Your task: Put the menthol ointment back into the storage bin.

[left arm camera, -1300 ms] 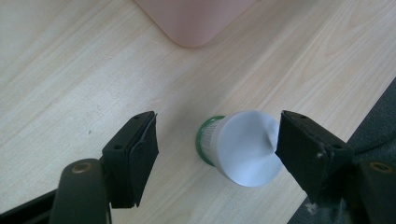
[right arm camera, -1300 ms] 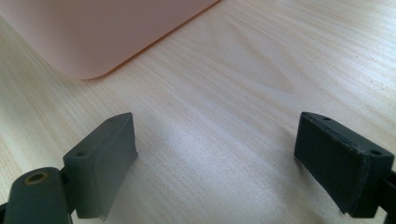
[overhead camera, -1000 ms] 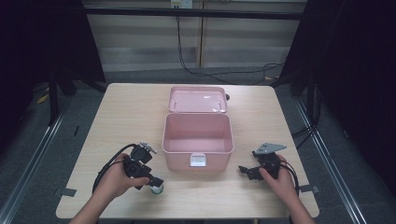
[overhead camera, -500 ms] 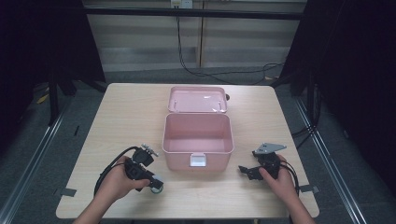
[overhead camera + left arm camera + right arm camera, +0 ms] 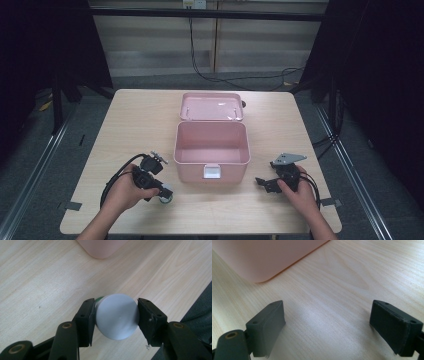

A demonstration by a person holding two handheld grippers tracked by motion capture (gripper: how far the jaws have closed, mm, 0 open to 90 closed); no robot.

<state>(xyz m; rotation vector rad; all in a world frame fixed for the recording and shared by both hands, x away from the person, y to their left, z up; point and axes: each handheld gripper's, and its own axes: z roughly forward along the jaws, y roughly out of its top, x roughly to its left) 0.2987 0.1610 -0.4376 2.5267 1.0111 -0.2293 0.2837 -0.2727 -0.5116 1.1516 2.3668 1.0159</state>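
Observation:
A small round jar with a pale grey lid point(image 5: 117, 316) and a bit of green behind it lies on the wooden table point(image 5: 130, 130) near the front left. My left gripper point(image 5: 116, 315) has just closed its jaws on it, and both pads press on the lid's sides. In the high view the jar point(image 5: 166, 196) sits at the tip of the left gripper point(image 5: 163, 192), left of the pink box. My right gripper point(image 5: 261, 182) rests open on the table to the right of the box, with nothing between its fingers point(image 5: 265, 327).
An open pink box point(image 5: 235, 171) with a white latch stands mid-table, its inside bare; its lid point(image 5: 212, 106) lies flat behind it. A corner of the box point(image 5: 100, 247) is just beyond the jar. The table's front edge is close to both hands.
The left gripper's jaws have closed onto the round jar. Both hands have stayed where they were.

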